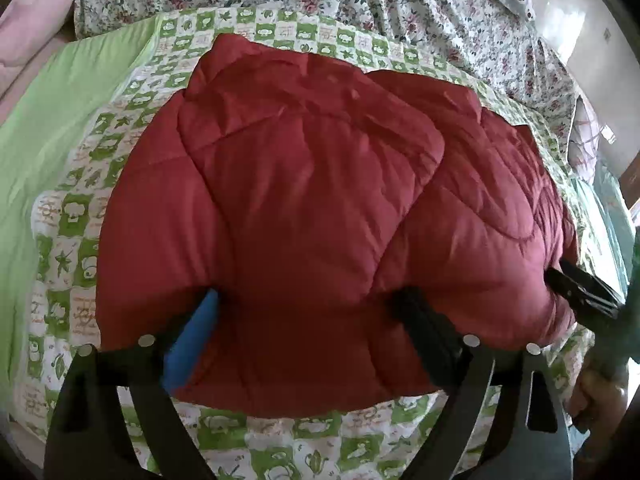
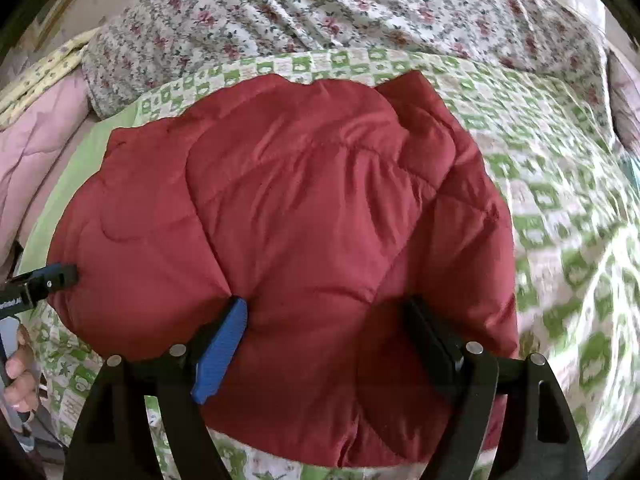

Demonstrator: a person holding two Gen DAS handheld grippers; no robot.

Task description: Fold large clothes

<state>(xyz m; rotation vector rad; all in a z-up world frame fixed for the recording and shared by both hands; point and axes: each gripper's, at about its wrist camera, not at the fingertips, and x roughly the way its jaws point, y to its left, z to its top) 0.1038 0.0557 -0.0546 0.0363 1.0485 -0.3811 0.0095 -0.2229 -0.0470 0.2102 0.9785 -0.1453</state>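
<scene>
Both my grippers, left gripper [image 1: 308, 320] and right gripper [image 2: 332, 332], jaws wide, clamping the puffy red jacket [image 1: 312, 184]; slick padding may spring free, undoing the fold.

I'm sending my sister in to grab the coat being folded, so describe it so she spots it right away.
Start at the bed, covered by a green-and-white checked sheet with a floral quilt bunched behind it. In the middle of that sheet lies a puffy red quilted jacket, folded into a thick bundle. It is the only plain red thing there; everything around it is patterned, pale green or pink.
</scene>
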